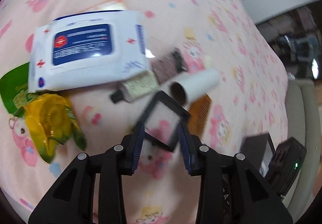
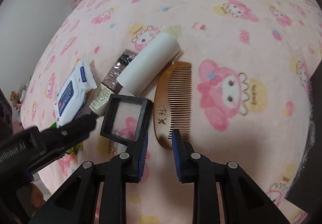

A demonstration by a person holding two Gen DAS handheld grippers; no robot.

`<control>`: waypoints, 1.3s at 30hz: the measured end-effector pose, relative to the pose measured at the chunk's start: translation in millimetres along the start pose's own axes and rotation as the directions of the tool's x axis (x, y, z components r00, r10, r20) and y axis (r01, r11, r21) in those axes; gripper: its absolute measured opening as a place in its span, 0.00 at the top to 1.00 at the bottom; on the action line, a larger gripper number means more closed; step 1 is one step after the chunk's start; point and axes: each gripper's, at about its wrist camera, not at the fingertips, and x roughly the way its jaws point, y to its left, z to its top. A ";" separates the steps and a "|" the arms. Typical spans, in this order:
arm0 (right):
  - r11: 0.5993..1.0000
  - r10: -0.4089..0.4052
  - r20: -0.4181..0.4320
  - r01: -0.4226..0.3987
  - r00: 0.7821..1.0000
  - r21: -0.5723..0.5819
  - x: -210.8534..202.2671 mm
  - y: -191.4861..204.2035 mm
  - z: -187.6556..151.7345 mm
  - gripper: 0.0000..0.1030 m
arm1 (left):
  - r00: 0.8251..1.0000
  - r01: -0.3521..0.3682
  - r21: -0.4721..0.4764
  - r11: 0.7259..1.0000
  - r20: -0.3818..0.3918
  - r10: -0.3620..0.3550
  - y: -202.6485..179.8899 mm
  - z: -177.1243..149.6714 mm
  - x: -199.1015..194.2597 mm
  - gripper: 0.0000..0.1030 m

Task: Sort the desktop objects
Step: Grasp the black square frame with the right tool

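A black-framed clear square box lies on the pink blanket, its near corner between the open fingers of my left gripper; whether they touch it I cannot tell. It also shows in the right wrist view. My right gripper is open over the handle end of a wooden comb. A white roll, a cream tube with a black cap and a white-and-blue wipes pack lie in a pile behind. The left gripper's body enters the right wrist view from the left.
A yellow-green snack bag lies left of the pile, partly under the wipes. A brown packet lies under the roll. A black device with a green light sits at the blanket's right edge. The patterned blanket stretches far and right.
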 end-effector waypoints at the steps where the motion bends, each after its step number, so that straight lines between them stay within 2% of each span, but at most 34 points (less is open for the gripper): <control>1: 1.000 -0.004 -0.011 0.004 1.000 0.005 6.4 1.8 1.7 0.80 | 1.000 -0.018 -0.018 1.000 -0.001 0.018 4.5 1.2 4.8 0.64; 5: 1.000 -0.003 -0.009 0.003 1.000 0.013 21.5 8.7 6.4 0.78 | 0.998 -0.052 -0.040 0.998 -0.034 0.050 9.4 -1.0 23.3 0.66; 7: 1.000 0.007 -0.001 -0.007 1.000 0.005 21.1 12.5 8.4 0.74 | 0.997 -0.066 -0.047 0.997 -0.052 0.064 10.8 -2.7 32.5 0.70; 10: 0.999 -0.006 0.006 0.006 1.000 -0.035 22.0 19.6 5.5 0.74 | 0.996 -0.079 -0.028 0.996 -0.049 0.078 7.5 -6.2 35.4 0.71; 12: 0.998 0.020 0.002 -0.020 1.000 -0.057 20.7 22.1 0.9 0.75 | 0.995 -0.082 -0.006 0.997 -0.054 0.081 3.0 -11.3 35.9 0.75; 13: 0.998 0.029 0.000 -0.029 1.000 -0.059 18.6 22.2 -2.6 0.81 | 0.995 -0.082 0.003 0.997 -0.061 0.082 0.4 -15.5 36.9 0.75; 15: 0.997 0.033 0.002 -0.033 0.999 -0.064 12.9 22.2 -9.8 0.86 | 0.994 -0.054 0.012 0.998 -0.094 0.055 -5.2 -25.8 39.1 0.73; 16: 0.998 0.005 0.019 -0.004 1.000 -0.068 6.7 21.6 -14.0 0.88 | 0.993 -0.040 0.022 0.999 -0.107 0.042 -8.6 -30.1 39.4 0.73; 22: 0.999 -0.005 0.066 0.008 0.998 -0.036 -27.0 -7.3 -27.2 0.88 | 0.986 0.049 0.090 0.995 -0.162 -0.034 -31.1 -44.8 37.9 0.73; 28: 1.000 0.001 0.036 0.000 0.999 -0.003 -21.8 -25.4 -18.6 0.88 | 0.991 0.008 0.088 0.996 -0.134 0.004 -26.7 -37.4 44.7 0.73; 33: 1.000 0.007 0.013 -0.007 1.000 0.004 1.3 -26.0 -7.9 0.88 | 0.982 0.063 0.046 0.997 -0.183 -0.053 -20.0 -29.5 66.3 0.75; 37: 1.000 0.013 0.039 -0.012 0.999 -0.021 -3.9 -26.4 -10.9 0.87 | 0.982 0.045 0.106 0.993 -0.189 -0.024 -30.7 -36.2 68.3 0.78; 39: 0.998 -0.006 0.056 0.009 0.998 -0.056 -14.4 -25.8 -17.2 0.88 | 0.977 0.040 0.153 0.987 -0.214 -0.006 -40.8 -46.8 70.4 0.78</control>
